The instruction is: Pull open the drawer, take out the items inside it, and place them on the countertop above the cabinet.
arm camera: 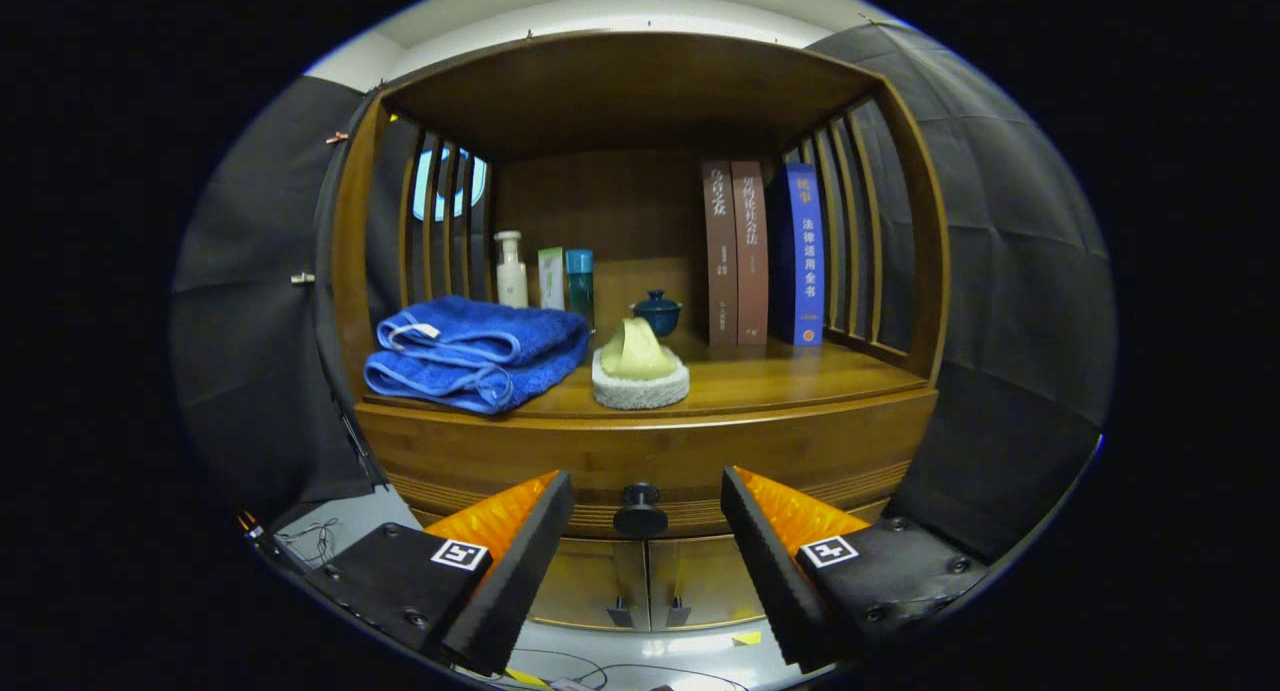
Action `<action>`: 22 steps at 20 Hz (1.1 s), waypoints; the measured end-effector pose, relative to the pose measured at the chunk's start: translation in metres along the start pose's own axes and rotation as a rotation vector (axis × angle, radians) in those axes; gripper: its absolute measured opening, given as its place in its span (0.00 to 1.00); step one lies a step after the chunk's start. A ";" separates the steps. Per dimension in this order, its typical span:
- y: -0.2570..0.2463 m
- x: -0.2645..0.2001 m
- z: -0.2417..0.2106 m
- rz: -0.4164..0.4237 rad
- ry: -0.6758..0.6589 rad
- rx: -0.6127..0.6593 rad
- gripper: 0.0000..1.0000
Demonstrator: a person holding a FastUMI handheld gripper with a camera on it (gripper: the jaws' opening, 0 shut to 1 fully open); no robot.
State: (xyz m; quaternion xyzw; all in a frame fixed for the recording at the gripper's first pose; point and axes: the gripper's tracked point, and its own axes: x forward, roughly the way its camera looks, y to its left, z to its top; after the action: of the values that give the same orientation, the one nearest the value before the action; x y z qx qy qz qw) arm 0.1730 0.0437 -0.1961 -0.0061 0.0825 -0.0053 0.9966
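Note:
A wooden cabinet stands ahead with its drawer front (pixel 520 461) shut below the countertop (pixel 780 376). A dark round knob (pixel 640 511) sticks out of the drawer's middle. My gripper (pixel 645 506) is open, and the knob sits between the two fingertips, a little beyond them, touching neither finger. On the countertop lie a folded blue towel (pixel 475 351) to the left and a pale yellow-green object on a white pad (pixel 640 371) in the middle. What the drawer holds is hidden.
At the back of the shelf stand a white bottle (pixel 511 269), a small box, a teal bottle (pixel 579 281), a small blue lidded cup (pixel 657 313) and three upright books (pixel 765 256). Slatted wooden sides close the shelf. Two lower cabinet doors (pixel 645 581) sit beneath the drawer.

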 end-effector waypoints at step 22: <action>-0.050 -0.134 0.142 -0.017 -0.089 0.051 0.99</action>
State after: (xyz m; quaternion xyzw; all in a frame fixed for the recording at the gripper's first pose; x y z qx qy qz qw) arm 0.0637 -0.0030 -0.0337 0.0184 0.0377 -0.0154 0.9990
